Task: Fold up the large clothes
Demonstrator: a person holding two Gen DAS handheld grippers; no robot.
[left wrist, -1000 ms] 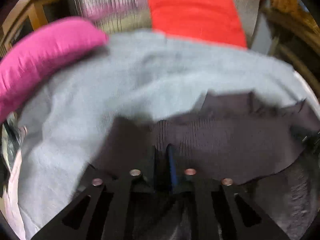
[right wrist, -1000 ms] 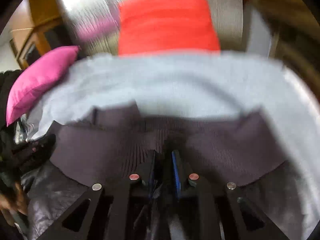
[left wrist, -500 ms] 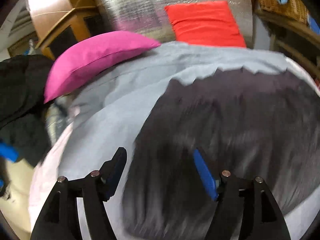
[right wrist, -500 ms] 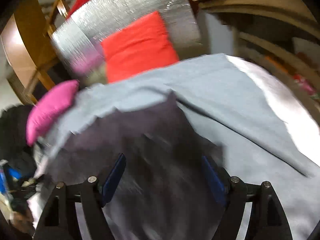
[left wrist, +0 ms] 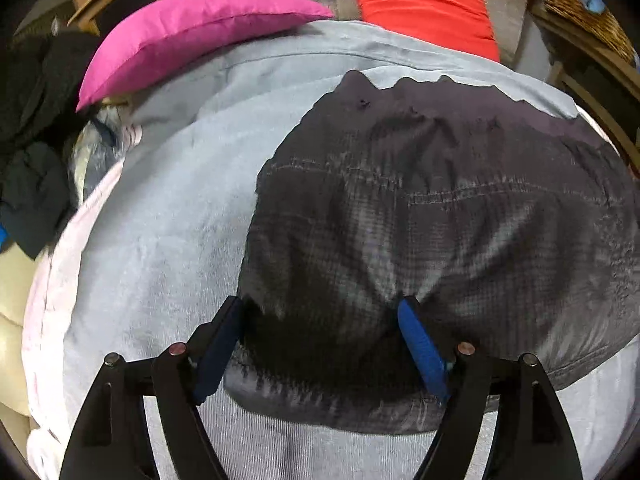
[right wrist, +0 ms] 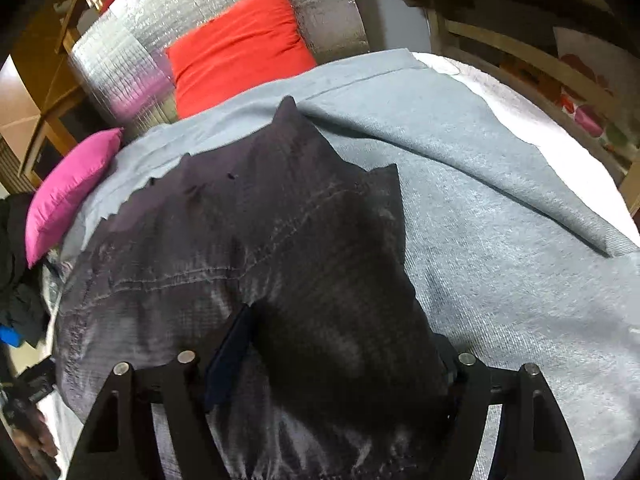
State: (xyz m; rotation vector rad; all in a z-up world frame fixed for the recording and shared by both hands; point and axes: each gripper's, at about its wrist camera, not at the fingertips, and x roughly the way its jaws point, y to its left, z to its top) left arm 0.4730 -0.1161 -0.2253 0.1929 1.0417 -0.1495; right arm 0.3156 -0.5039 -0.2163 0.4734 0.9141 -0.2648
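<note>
Dark grid-weave garment point(left wrist: 420, 220), stitched seams, jagged far edge, lies flat on grey knit blanket point(left wrist: 160, 240). Left gripper point(left wrist: 320, 336) and right gripper point(right wrist: 344, 344): jaws spread, released. No legible writing.

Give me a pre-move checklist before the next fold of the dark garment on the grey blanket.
1. Left gripper open, holding nothing: ok.
2. Right gripper open: ok.
3. Dark garment lying on the grey blanket: ok.
4. Garment flat and smooth: not ok; its far edge is wavy and a corner pokes out on the right.
5. Pink pillow and red cushion apart from the garment: ok.
6. Near hem aligned: cannot tell.
</note>
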